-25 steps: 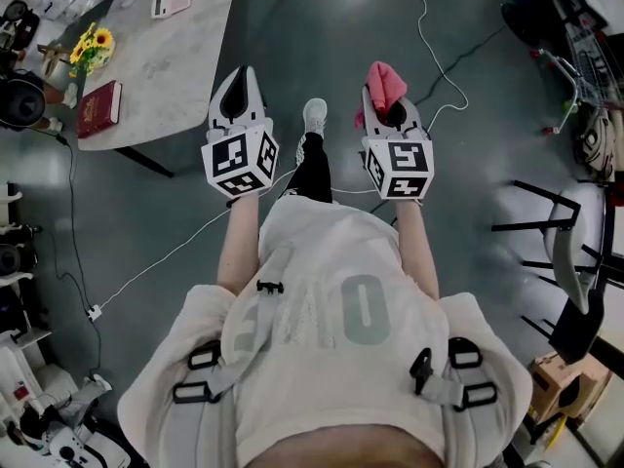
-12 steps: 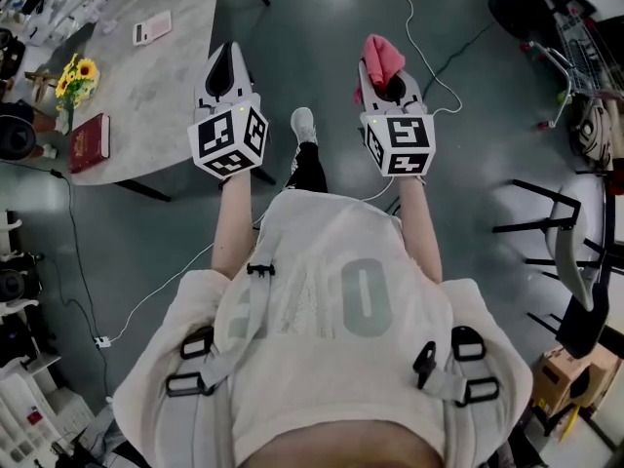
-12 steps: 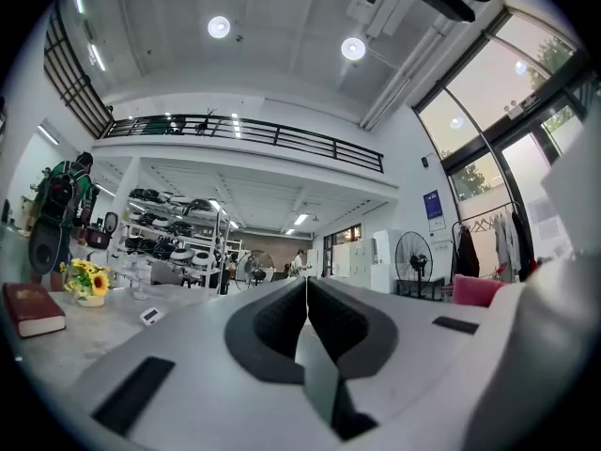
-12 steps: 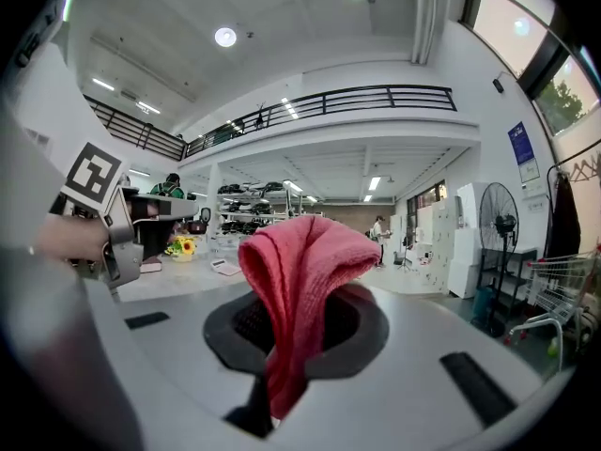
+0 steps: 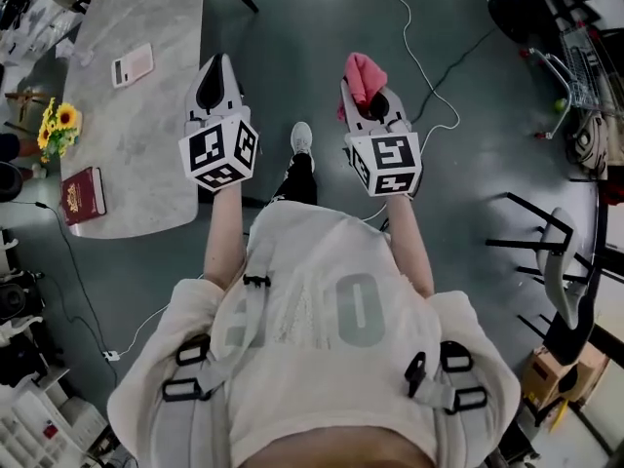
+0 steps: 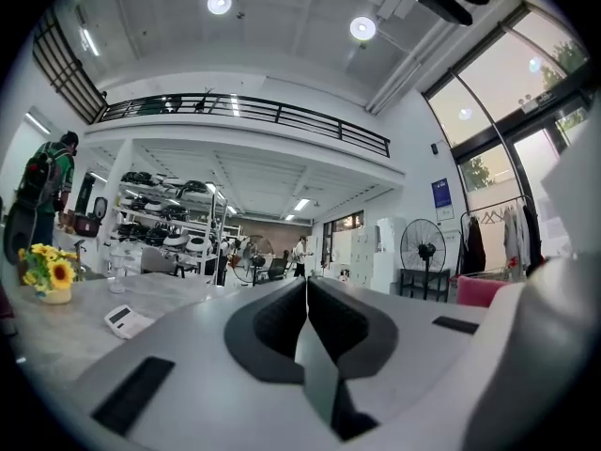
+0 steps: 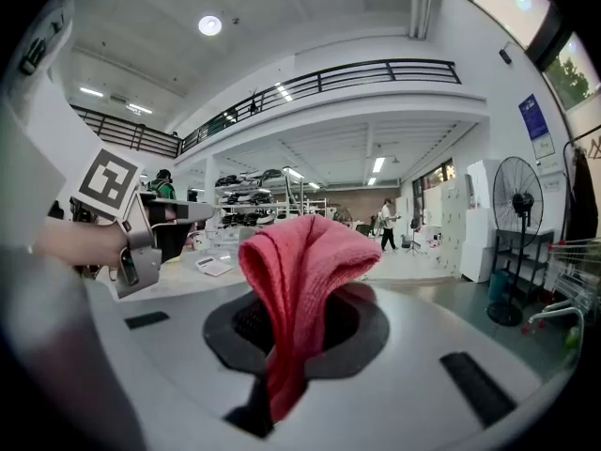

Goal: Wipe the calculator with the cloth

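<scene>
Marble table (image 5: 136,154) drawn closer, calculator (image 5: 132,64) on it | left tool (image 5: 216,61) closed, empty | right tool (image 5: 359,88) clamps cloth (image 5: 366,69) | cable (image 5: 419,66) on floor (image 5: 292,47)

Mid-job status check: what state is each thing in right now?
left gripper: jaws shut, empty.
right gripper: jaws shut on the cloth.
cloth: bunched, sticking up out of the right jaws.
calculator: flat on the table, face up, untouched.
book: closed, flat on the table.
</scene>
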The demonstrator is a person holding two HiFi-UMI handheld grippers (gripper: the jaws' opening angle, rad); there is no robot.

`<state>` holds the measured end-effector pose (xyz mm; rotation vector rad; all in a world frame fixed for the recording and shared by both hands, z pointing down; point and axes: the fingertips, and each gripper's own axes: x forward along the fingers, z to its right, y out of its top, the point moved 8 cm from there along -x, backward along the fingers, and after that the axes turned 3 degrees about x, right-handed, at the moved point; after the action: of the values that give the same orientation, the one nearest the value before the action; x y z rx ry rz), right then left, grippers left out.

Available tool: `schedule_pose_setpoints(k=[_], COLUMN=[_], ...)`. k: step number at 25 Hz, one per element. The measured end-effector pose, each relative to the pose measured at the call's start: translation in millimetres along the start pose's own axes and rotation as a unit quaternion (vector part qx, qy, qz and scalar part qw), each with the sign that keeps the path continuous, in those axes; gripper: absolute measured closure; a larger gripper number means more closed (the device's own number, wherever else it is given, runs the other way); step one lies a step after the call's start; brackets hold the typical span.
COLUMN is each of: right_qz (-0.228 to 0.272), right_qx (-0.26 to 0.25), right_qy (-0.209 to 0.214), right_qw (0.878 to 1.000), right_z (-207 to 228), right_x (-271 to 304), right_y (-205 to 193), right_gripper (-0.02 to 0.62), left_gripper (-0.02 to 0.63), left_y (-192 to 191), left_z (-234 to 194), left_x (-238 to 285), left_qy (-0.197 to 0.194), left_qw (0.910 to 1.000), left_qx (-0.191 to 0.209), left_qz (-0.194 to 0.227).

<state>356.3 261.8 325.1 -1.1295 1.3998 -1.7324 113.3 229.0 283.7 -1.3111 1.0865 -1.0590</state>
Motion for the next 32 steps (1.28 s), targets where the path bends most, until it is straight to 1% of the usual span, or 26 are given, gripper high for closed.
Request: schedule_pose_setpoints(k=[2, 6, 10, 13, 17, 20, 25, 29, 32], right_qz=[-0.016, -0.044, -0.06, -0.067, -0.068, -0.069, -0.074, -0.079, -0.073], right_qx=[0.006, 0.006, 0.0, -0.006, -0.013, -0.009, -0.002, -0.012, -0.026], right_qy=[0.004, 0.019, 0.036, 0.053, 0.077, 0.086, 0.099, 0.124, 0.151], right_qw=[1.0, 0.999, 0.998, 0.996, 0.995, 0.994, 0.992, 0.989, 0.986], right_z=[8.2, 23.9, 35.4, 37.5, 39.8, 41.2, 36.5, 25.9, 18.4], right_x=[36.1, 107.4, 186.3, 237.6, 295.0, 322.2, 343.4, 353.4, 362.8], right_y=[6.4, 24.3, 40.9, 50.8, 64.1, 66.9, 63.1, 63.6, 70.8], right_gripper=[0.549, 0.549, 0.549, 0.55, 0.55, 0.55, 0.551, 0.551, 0.55], left_gripper=[0.584, 0.584, 0.584, 0.584, 0.584, 0.584, 0.584, 0.584, 0.584], left_y=[-4.7, -12.0, -15.2, -17.4, -23.3, -27.1, -31.5, -31.7, -23.4], left_z=[-13.2, -43.5, -81.4, -108.2, -139.7, -156.4, -174.7, -183.6, -191.0], left_x=[34.0, 102.1, 171.6, 208.6, 245.7, 260.7, 265.0, 256.9, 246.2], left_qy=[-0.003, 0.003, 0.015, 0.032, 0.055, 0.07, 0.099, 0.123, 0.151], left_qw=[1.0, 0.9996, 0.9993, 0.9988, 0.9975, 0.9964, 0.9938, 0.9913, 0.9877], left_qx=[0.002, -0.012, -0.022, -0.024, -0.031, -0.035, -0.041, -0.039, -0.037], left_qz=[-0.009, -0.027, -0.028, -0.028, -0.032, -0.033, -0.029, -0.025, -0.01])
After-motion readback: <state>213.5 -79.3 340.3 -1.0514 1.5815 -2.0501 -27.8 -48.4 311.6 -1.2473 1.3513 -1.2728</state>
